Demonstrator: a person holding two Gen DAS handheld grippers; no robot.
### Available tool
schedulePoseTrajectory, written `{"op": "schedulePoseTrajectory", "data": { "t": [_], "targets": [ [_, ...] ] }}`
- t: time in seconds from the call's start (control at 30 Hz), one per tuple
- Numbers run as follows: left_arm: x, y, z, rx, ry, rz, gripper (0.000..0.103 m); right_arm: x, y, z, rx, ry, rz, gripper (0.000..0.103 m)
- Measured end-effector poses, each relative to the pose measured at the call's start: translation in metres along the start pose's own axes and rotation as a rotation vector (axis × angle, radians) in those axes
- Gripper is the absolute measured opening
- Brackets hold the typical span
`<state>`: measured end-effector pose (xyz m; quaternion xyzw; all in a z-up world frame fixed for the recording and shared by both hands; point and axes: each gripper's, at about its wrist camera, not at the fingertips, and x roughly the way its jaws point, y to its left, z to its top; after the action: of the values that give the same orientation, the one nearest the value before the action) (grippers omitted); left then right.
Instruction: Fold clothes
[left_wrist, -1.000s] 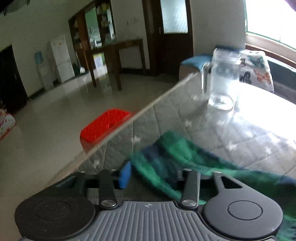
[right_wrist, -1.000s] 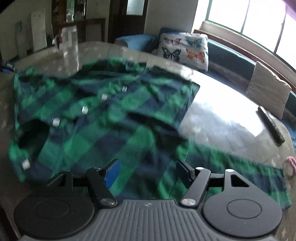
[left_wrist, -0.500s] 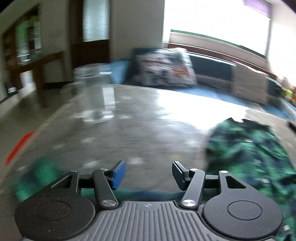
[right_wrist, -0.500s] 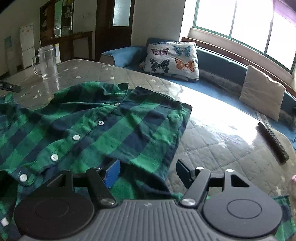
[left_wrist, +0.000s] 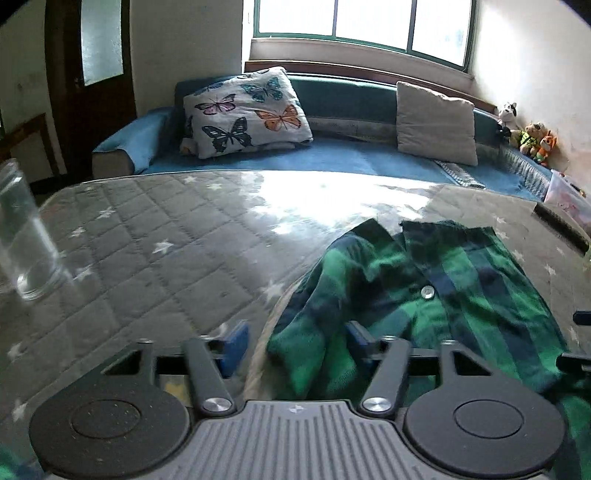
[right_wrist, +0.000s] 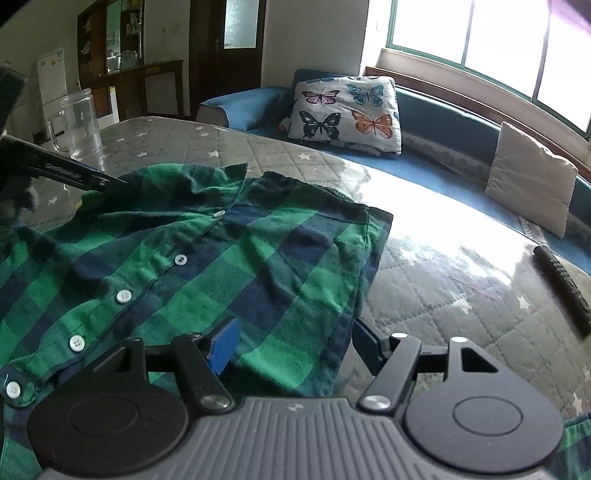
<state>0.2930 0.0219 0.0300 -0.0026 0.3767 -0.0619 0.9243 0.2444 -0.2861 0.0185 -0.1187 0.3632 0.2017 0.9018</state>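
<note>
A green and navy plaid shirt (right_wrist: 207, 266) lies buttoned and spread on the quilted grey table (right_wrist: 443, 295). My right gripper (right_wrist: 293, 345) hovers open over its near right hem, and the cloth lies flat under the pads. In the left wrist view a bunched fold of the shirt (left_wrist: 306, 347) sits between the blue fingertips (left_wrist: 234, 343) of my left gripper (left_wrist: 297, 341). Its jaws are closing, with a gap still showing beside the left pad. The right wrist view shows the left gripper (right_wrist: 110, 180) at the shirt's far left edge.
A clear glass pitcher (right_wrist: 79, 125) stands at the table's far left corner. A black remote (right_wrist: 561, 284) lies at the right side. Behind the table runs a blue sofa with a butterfly pillow (left_wrist: 247, 110) and a beige cushion (left_wrist: 436, 125).
The left gripper swung right from the pitcher corner to the shirt's edge, and its jaws narrowed around a fold. The shirt settled flat. The right gripper shifted slightly over the hem.
</note>
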Motion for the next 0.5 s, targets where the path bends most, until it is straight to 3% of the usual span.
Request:
{"op": "schedulePoseTrajectory", "data": {
  "t": [0.03, 0.13, 0.3, 0.47, 0.5],
  "targets": [
    [0.002, -0.001, 0.001, -0.003, -0.004, -0.002, 0.018, 0.002, -0.001, 0.002, 0.002, 0.0, -0.001, 0.069],
    [-0.002, -0.01, 0.001, 0.02, -0.06, -0.018, 0.01, 0.007, -0.004, 0.004, 0.006, 0.001, -0.004, 0.069],
    [-0.03, -0.052, -0.022, 0.276, -0.156, -0.111, 0.01, 0.014, -0.011, 0.01, 0.018, -0.001, -0.016, 0.069],
    [-0.045, -0.079, -0.053, 0.446, -0.122, -0.258, 0.02, 0.019, -0.018, 0.015, 0.041, -0.007, -0.021, 0.069],
    [-0.047, -0.081, -0.056, 0.458, -0.115, -0.275, 0.027, 0.02, -0.018, 0.016, 0.04, -0.008, -0.022, 0.069]
  ]
}}
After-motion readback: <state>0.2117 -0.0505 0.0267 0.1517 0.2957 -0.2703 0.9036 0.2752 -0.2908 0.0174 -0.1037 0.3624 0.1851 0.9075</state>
